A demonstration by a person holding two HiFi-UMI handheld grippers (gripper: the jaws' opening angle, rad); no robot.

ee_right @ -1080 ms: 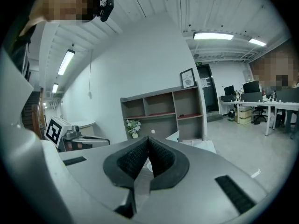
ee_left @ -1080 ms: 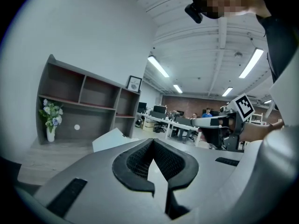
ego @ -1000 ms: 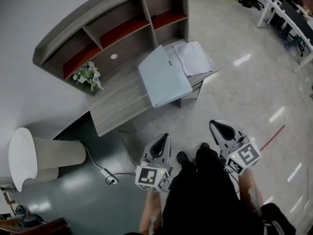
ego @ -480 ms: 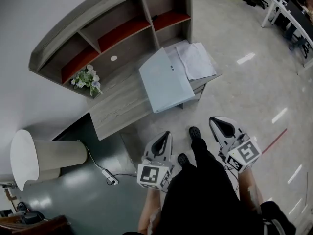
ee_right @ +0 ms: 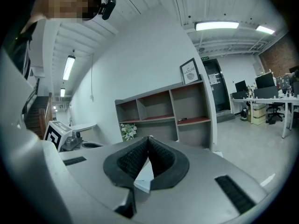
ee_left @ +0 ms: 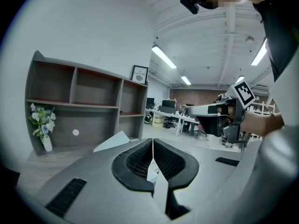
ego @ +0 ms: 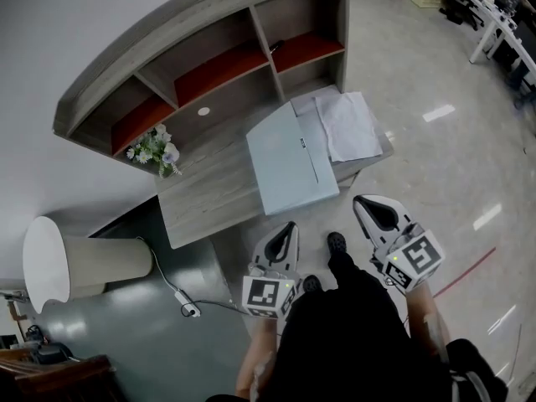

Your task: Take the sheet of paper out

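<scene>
White sheets of paper (ego: 347,124) lie on the right end of a grey wooden desk (ego: 209,182), next to a pale blue flat cover (ego: 289,162) with a small dark label. In the left gripper view, one corner of the pale blue cover (ee_left: 112,141) looks raised. My left gripper (ego: 292,225) is shut and empty, held in the air short of the desk's near edge. My right gripper (ego: 363,200) is also shut and empty, near the desk's right corner, below the sheets. The left jaws (ee_left: 153,140) and the right jaws (ee_right: 149,138) each meet with nothing between them.
A shelf unit (ego: 209,57) with red-lined compartments stands on the desk's back, with a vase of flowers (ego: 153,146) at its left. A white cylinder (ego: 59,266) and a cable with a plug (ego: 189,309) are on the floor at left. The person's dark legs and shoes (ego: 335,243) stand below the grippers.
Both grippers and the person have moved forward toward the desk, which now sits closer in the head view. Both jaws stay shut.
</scene>
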